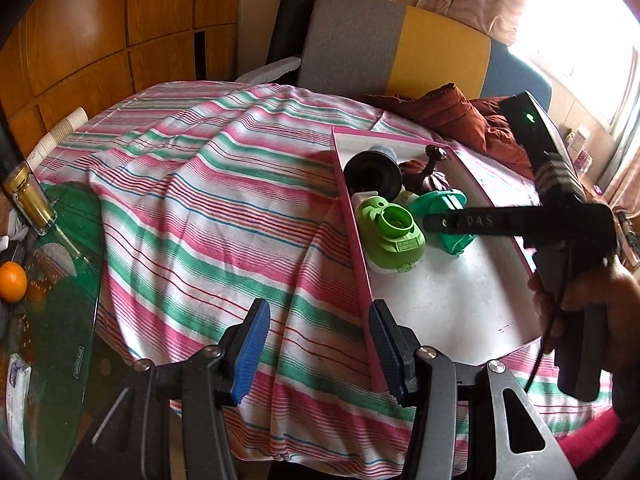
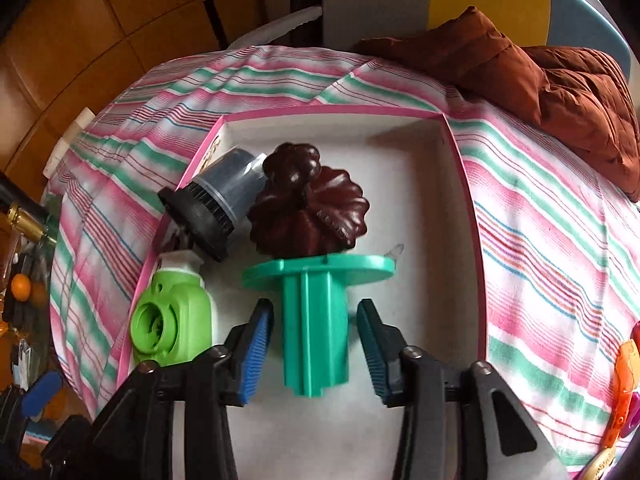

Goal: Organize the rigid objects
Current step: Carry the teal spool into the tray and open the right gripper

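A teal plastic piece, with a ribbed stem and a flat round flange at its far end, lies on the white floor of a shallow pink-rimmed tray. The right gripper straddles the stem: its blue-padded fingers stand either side of it with a gap showing on both sides, so nothing is clamped (the pads do not press on the plastic).

Just beyond the flange sits a dark brown scalloped object, touching or nearly touching the flange's far edge. To its left a clear cup with a black ribbed base lies tipped on its side against the tray's left wall. Nearer, in the left corner, is a lime-green toy camera, beside the teal stem but apart from it.

The tray rests on a table covered by a pink, green and white striped cloth. A rust-brown quilted garment is bunched at the far right.

In the left wrist view, the left gripper hovers over the tray's near left rim, its jaws partly open and empty; the rim's pink edge runs up just beside the right-hand pad. The person's hand grips the right tool's handle on the right. On the far left stand a glass bottle and an orange.
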The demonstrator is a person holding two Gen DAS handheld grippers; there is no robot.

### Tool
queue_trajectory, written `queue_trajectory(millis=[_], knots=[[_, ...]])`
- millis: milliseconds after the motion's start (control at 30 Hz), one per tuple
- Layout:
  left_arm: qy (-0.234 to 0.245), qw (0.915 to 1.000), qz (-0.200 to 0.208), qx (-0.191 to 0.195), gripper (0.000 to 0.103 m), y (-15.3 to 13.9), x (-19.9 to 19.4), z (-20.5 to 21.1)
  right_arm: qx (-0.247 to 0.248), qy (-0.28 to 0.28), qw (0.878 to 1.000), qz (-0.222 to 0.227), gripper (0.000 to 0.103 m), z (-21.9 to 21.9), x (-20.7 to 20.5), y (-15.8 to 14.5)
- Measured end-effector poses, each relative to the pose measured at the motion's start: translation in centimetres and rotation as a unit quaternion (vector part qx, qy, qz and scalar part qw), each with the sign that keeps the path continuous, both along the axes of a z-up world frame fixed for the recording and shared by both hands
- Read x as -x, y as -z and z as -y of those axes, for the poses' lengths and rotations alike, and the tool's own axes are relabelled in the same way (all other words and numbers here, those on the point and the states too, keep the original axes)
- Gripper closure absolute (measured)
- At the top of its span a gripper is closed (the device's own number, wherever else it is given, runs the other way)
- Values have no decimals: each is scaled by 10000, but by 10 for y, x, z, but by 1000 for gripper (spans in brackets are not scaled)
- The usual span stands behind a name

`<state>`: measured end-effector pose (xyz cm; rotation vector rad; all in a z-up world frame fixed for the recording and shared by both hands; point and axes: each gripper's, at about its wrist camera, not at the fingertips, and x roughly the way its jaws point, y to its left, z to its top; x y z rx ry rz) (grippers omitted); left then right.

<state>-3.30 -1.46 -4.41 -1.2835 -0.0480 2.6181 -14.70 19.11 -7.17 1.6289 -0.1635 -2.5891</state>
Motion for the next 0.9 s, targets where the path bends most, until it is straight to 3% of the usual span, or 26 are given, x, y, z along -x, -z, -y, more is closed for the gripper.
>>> queue_trajectory(millis=[500, 900], knots=[[59, 9998, -162, 90, 51, -10, -10, -4, -88, 47, 9984, -556, 57, -10, -51, -31], [211, 9993, -235, 185, 51, -15, -15, -14, -83, 338, 9955, -877, 57, -47, -85, -53]])
